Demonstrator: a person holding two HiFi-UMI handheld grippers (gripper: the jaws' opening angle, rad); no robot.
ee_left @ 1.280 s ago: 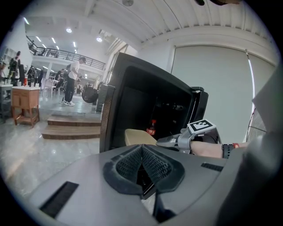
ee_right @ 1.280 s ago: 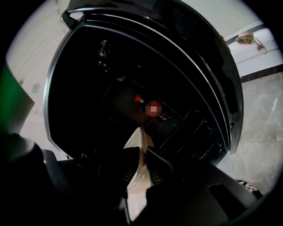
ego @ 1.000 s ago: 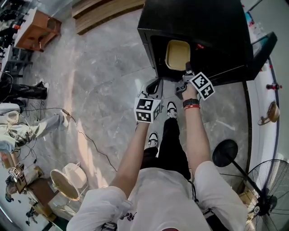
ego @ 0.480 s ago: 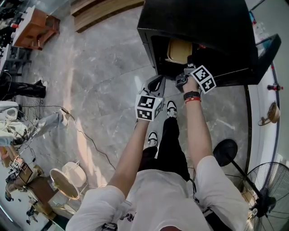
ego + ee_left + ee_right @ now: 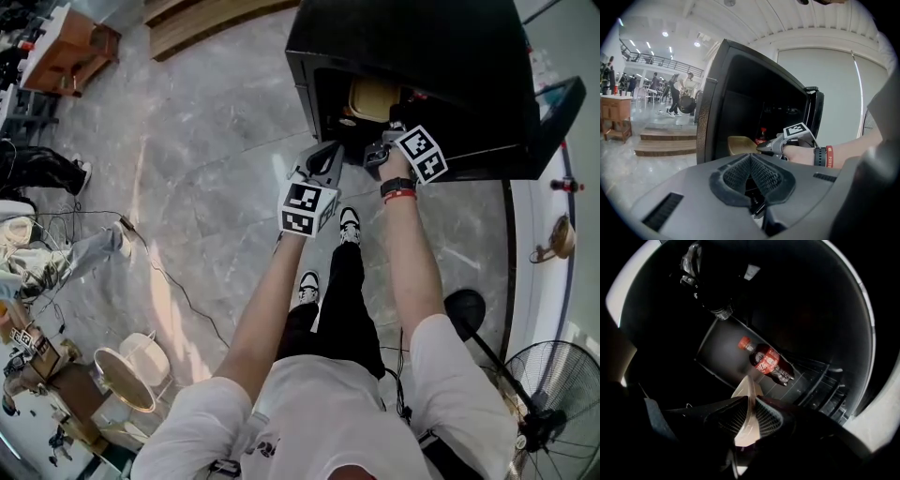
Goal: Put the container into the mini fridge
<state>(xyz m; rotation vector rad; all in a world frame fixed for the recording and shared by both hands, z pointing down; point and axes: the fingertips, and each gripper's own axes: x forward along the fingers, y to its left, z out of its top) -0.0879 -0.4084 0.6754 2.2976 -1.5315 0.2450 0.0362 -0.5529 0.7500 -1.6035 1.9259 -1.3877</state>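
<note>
While the left gripper (image 5: 751,164) is hanging just outside the mini fridge (image 5: 422,47), fingers pressed together on nothing, the right gripper (image 5: 749,401) is reaching through the open doorway, its fingers (image 5: 725,420) clamping the rim of the beige container (image 5: 747,390). Container is sitting inside the cavity; whether it is resting on anything, cannot tell. Farther in, a cola bottle (image 5: 766,361) is lying on the wire shelf (image 5: 815,376). Judging: insertion is nearing completion; set-down, release and withdrawal are remaining.

Right gripper (image 5: 390,134) at mini fridge (image 5: 412,47) (black, open), perhaps holding container (image 5: 371,97)
</note>
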